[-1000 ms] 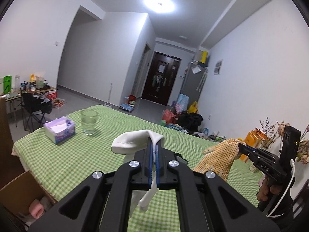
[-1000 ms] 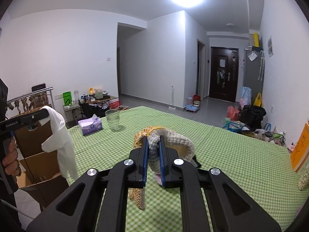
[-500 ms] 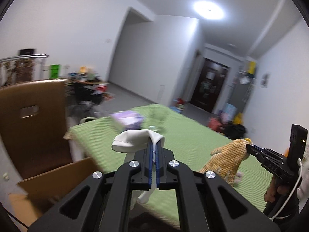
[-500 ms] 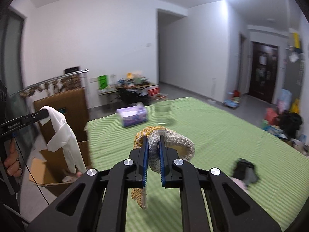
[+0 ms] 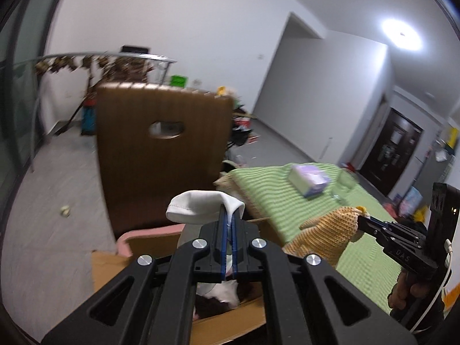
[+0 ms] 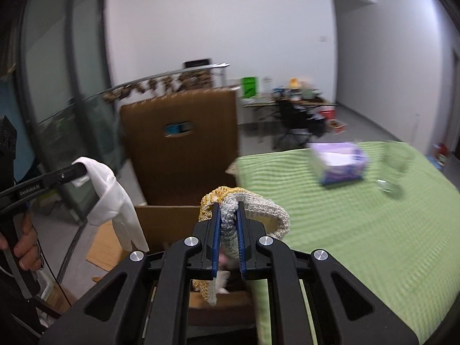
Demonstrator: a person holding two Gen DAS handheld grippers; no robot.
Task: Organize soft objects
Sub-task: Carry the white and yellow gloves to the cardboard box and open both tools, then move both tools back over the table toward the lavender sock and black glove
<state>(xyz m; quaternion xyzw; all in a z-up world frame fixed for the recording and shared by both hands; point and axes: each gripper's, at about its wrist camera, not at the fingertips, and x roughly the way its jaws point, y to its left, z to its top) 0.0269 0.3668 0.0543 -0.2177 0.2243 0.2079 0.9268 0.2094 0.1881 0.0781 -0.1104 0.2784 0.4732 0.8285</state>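
My left gripper (image 5: pixel 227 221) is shut on a white cloth glove (image 5: pixel 201 208), held over an open cardboard box (image 5: pixel 115 261) on the floor beside the table. In the right wrist view that glove (image 6: pixel 115 204) hangs limp from the left gripper (image 6: pixel 77 172) at the left. My right gripper (image 6: pixel 228 215) is shut on a yellow and grey knitted glove (image 6: pixel 258 210), above the same cardboard box (image 6: pixel 166 218). The left wrist view shows the knitted glove (image 5: pixel 327 233) at the right, pinched by the right gripper (image 5: pixel 362 221). Soft items lie inside the box, mostly hidden.
A brown chair back (image 5: pixel 161 155) stands right behind the box. The green checked table (image 6: pixel 359 230) lies to the right, with a purple tissue box (image 6: pixel 339 166) and a drinking glass (image 6: pixel 394 172) on it. Grey floor (image 5: pixel 43 201) spreads to the left.
Both grippers have swung left, away from over the table toward the chair and cardboard box, each still holding its glove. The box now lies under both.
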